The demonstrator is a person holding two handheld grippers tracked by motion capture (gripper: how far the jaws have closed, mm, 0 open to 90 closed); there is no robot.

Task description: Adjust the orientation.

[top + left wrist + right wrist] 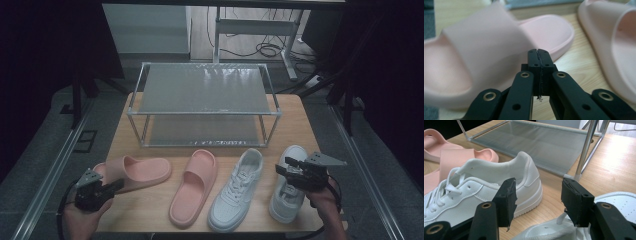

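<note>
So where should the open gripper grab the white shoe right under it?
Probably the collar rim of the right-hand white sneaker, coming down from above. The shoe stands upright with its opening facing up, so one finger can slip inside, one outside. The right gripper hovers open over it.

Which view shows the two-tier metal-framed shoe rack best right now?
The high view: the whole metal-framed shoe rack shows there, both grey shelves and all posts, standing behind the shoes. The right gripper view catches just its lower shelf and one post. The left gripper view gives a blurred sliver of it.

Four shoes point(192, 187) crowd the table front; the rack's point(202, 89) shelves lie open.
</note>
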